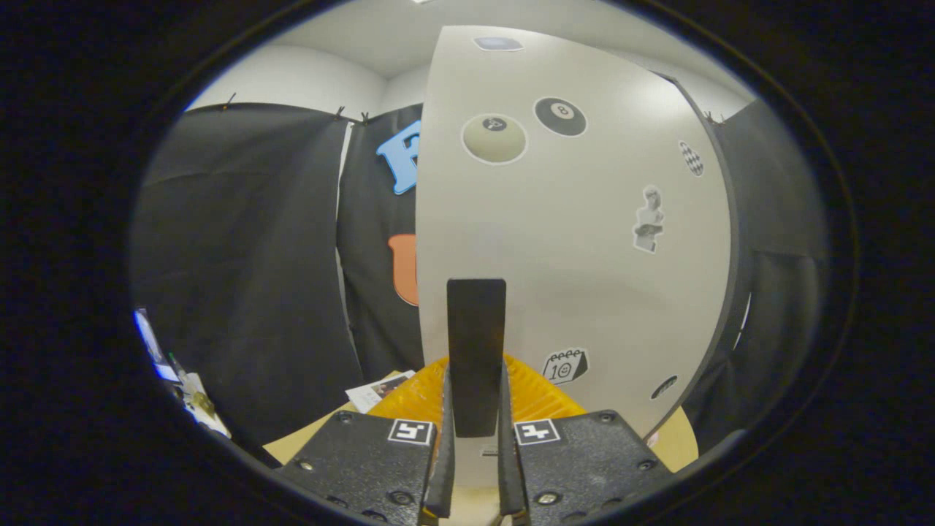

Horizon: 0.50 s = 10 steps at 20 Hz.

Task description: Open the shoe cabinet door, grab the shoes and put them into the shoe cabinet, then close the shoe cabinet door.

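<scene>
a: where is the gripper (pixel 475 438) now?

b: right at the door (pixel 570 241). its fingers (pixel 440 467) are clenched on the dark handle (pixel 475 351), one on each side, and the handle stands upright between them.

a: is the door open or closed?

b: hard to say. the door's left edge is seen against the booth cloth, with an orange ridged thing (pixel 540 391) low in front of the door, behind the handle. the door may be swung partway, but i cannot tell whether it is opening or closing.

a: and the shoes?

b: i can't pick out any shoes. the orange thing could be one, but i won't call it that. the cabinet inside is hidden behind the door.

a: so how far along is the task?

b: my guess: either the very first step, pulling the door open, or the last, pushing it shut. the grip on the handle fits both. some papers (pixel 376 391) lie on the counter (pixel 307 442) left of the door, nothing to do with the job.
</scene>
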Each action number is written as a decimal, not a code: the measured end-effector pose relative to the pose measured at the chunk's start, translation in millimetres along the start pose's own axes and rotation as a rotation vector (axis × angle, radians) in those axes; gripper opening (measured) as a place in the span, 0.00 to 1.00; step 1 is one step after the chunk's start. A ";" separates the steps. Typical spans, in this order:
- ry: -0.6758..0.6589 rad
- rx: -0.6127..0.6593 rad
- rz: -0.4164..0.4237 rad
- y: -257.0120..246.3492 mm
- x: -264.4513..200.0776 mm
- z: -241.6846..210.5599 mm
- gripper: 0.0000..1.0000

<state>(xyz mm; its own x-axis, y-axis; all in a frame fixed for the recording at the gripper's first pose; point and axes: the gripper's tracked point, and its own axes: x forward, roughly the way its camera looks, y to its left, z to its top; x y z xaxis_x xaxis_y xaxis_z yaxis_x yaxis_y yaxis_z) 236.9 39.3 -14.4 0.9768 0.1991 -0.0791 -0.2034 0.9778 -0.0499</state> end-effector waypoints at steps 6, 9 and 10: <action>-0.028 0.011 -0.025 -17.7 -42.7 -6.1 0.26; -0.041 0.029 -0.046 -26.9 -56.9 -8.6 0.25; -0.045 0.036 -0.052 -30.2 -61.9 -8.6 0.24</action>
<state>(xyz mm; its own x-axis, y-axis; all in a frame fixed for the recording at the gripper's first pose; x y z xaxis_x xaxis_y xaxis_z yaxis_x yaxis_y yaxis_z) 182.0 -3.1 -16.5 0.9882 0.1496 -0.0323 -0.1502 0.9885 -0.0166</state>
